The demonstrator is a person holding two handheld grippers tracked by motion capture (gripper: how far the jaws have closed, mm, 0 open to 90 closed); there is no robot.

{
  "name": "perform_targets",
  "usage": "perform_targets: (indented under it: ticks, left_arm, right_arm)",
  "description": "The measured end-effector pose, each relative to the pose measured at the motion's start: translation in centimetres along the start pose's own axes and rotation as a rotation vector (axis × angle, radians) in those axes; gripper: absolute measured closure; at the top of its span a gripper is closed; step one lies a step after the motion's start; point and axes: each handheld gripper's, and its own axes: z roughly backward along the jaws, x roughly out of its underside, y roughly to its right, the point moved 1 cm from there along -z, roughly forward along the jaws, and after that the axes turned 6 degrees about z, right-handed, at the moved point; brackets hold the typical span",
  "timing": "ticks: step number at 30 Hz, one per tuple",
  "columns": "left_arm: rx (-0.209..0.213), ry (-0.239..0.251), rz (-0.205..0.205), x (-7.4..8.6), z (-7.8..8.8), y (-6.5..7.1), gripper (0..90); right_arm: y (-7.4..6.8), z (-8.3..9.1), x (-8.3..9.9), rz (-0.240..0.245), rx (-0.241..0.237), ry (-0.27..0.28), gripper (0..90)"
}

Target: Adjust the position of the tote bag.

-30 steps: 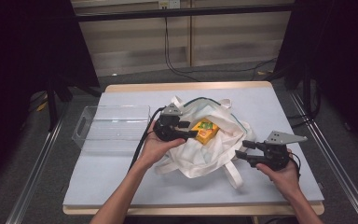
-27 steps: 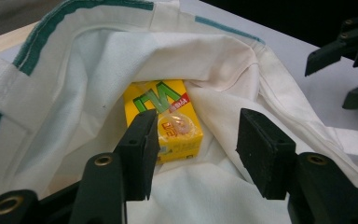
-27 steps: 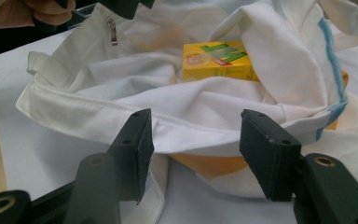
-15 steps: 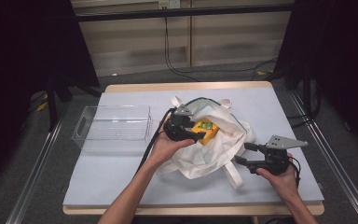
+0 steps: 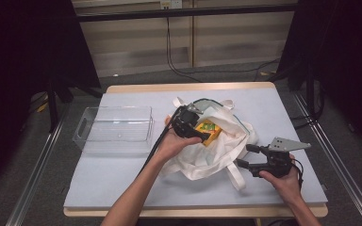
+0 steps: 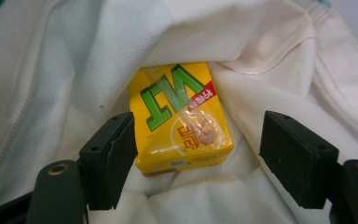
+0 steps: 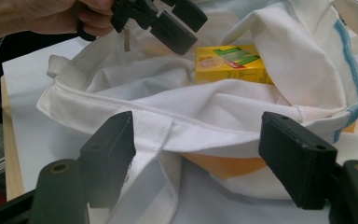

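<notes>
A white cloth tote bag (image 5: 217,146) lies crumpled on the pale surface (image 5: 122,174), its mouth slack; inside it sits a yellow drink carton (image 6: 179,119) with green lettering, its upper end tucked under a fold of cloth and so cut off from sight; in the high view little more than a corner of the carton shows past the hand. The left gripper (image 5: 191,129) reaches into the bag's mouth, its fingers spread wide on either side of the carton; the left-hand finger (image 6: 109,156) stands just beside the carton's edge, though whether it touches cannot be told, and the other stands well apart from it; nothing is grasped. The right gripper (image 5: 250,157) rests low near the bag's lower right side, its fingers likewise released; in the right gripper view they frame the bag's hemmed rim and a strap (image 7: 154,196) without pinching them. A blue-green trim (image 7: 352,65) runs along part of the bag's edge; an orange patch beneath the folds is too hidden to name. A clear plastic bin (image 5: 115,129) stands left of the bag, apart from it.
</notes>
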Motion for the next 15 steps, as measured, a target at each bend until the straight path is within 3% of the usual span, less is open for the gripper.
perform_targets:
  ticks: [4, 8, 15]
  left_arm:
    - [-0.031, -0.05, 0.035, 0.0, -1.3, 0.3, 22.3]
    - [-0.036, -0.08, -0.005, 0.0, -2.1, 0.6, 22.0]
    - [-0.055, -0.064, 0.006, 0.0, -2.4, 0.4, 23.3]
  right_arm:
    - [0.1, 0.0, 0.0, 0.004, -0.002, -0.001, 27.2]
    - [0.1, 0.0, 0.0, 0.014, -0.004, -0.002, 27.5]
    - [0.1, -0.1, 0.1, 0.009, -0.009, -0.007, 27.4]
